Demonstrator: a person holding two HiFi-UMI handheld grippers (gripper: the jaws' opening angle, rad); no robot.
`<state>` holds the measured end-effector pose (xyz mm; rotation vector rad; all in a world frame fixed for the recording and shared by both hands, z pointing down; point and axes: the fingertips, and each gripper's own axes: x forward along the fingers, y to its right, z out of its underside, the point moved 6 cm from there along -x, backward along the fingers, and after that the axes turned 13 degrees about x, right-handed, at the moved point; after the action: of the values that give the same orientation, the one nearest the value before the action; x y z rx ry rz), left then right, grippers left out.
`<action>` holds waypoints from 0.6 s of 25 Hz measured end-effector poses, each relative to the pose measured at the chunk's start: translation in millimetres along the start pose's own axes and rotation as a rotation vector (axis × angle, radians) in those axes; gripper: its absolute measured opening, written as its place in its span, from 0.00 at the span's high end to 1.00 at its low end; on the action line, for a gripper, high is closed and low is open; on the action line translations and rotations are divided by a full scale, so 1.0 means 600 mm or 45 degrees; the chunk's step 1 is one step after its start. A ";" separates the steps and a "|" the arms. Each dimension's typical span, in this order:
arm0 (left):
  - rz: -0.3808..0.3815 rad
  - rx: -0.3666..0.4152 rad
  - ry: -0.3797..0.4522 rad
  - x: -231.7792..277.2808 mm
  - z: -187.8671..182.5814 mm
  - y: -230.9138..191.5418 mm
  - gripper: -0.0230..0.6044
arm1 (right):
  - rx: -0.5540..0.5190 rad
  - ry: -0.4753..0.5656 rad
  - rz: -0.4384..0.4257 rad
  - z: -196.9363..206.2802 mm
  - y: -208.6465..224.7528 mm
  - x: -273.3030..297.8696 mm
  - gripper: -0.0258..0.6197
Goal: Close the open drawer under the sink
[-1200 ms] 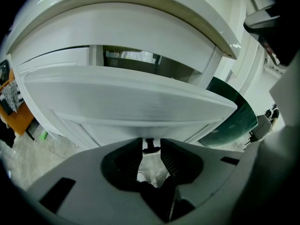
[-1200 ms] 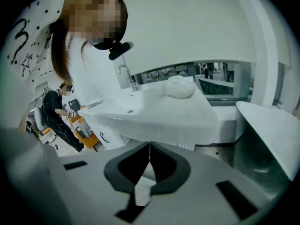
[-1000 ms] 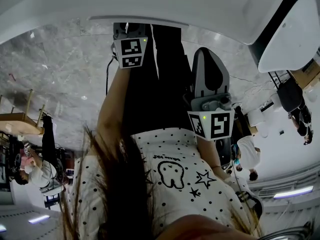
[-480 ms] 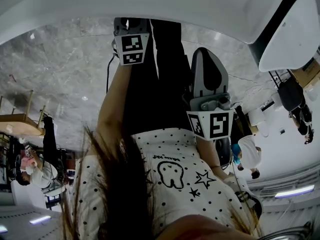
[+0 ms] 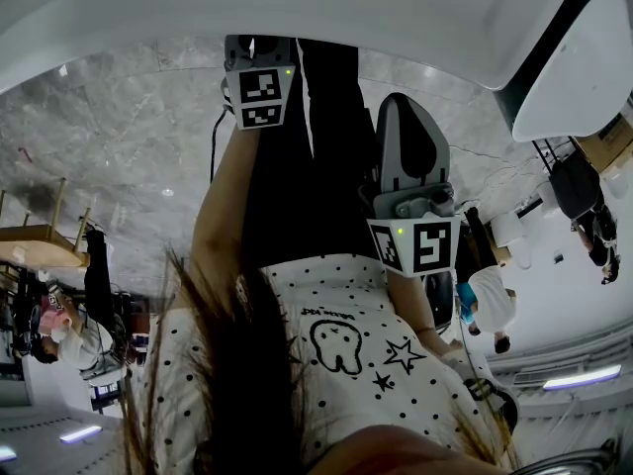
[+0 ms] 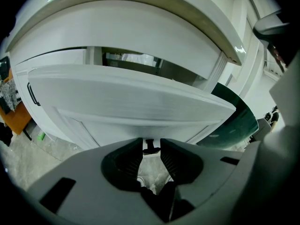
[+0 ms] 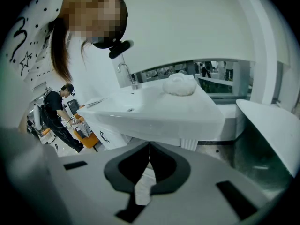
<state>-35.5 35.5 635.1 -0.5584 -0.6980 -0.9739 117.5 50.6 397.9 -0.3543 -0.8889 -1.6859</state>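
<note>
Drawer (image 6: 131, 102) stands pulled out beneath the white sink (image 6: 140, 36), its front facing the left gripper (image 6: 151, 143). That gripper's jaws are narrowed onto the drawer's small dark handle (image 6: 150, 147). The right gripper (image 7: 149, 150) points at the sink from farther off, jaws pressed together on nothing.
</note>
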 end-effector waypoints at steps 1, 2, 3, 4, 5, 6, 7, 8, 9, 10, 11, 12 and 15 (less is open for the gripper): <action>-0.001 -0.001 0.001 0.001 0.000 -0.001 0.77 | 0.001 -0.001 -0.001 0.000 -0.001 0.002 0.94; -0.002 -0.002 0.003 0.002 -0.001 -0.002 0.77 | 0.001 -0.001 -0.003 0.000 -0.002 0.003 0.94; -0.003 -0.003 0.006 0.003 -0.003 -0.004 0.77 | 0.000 -0.002 -0.004 0.000 -0.003 0.005 0.94; -0.005 -0.004 0.009 0.005 -0.004 -0.006 0.77 | -0.001 -0.003 -0.005 0.000 -0.004 0.006 0.94; -0.006 -0.007 0.012 0.007 -0.006 -0.007 0.77 | -0.002 -0.005 -0.005 0.001 -0.004 0.007 0.94; -0.008 -0.010 0.014 0.009 -0.008 -0.008 0.77 | -0.002 -0.006 -0.005 0.001 -0.004 0.008 0.94; -0.010 -0.015 0.016 0.010 -0.009 -0.009 0.77 | -0.002 -0.007 -0.005 0.001 -0.005 0.008 0.94; -0.012 -0.020 0.017 0.012 -0.011 -0.010 0.77 | -0.002 -0.007 -0.005 0.001 -0.005 0.009 0.94; -0.014 -0.024 0.019 0.013 -0.012 -0.011 0.77 | -0.003 -0.008 -0.005 0.001 -0.005 0.009 0.94; -0.016 -0.027 0.021 0.014 -0.014 -0.012 0.77 | -0.004 -0.009 -0.005 0.001 -0.005 0.010 0.94; -0.017 -0.029 0.022 0.015 -0.015 -0.013 0.77 | -0.004 -0.010 -0.005 0.002 -0.005 0.011 0.94; -0.018 -0.031 0.023 0.016 -0.015 -0.013 0.77 | -0.004 -0.012 -0.005 0.002 -0.006 0.012 0.94; -0.018 -0.032 0.022 0.015 -0.015 -0.014 0.77 | -0.004 -0.014 -0.007 0.003 -0.007 0.012 0.94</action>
<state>-37.1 20.7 636.9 -0.5671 -0.6757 -1.0007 111.1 47.0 402.2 -0.3640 -0.8959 -1.6919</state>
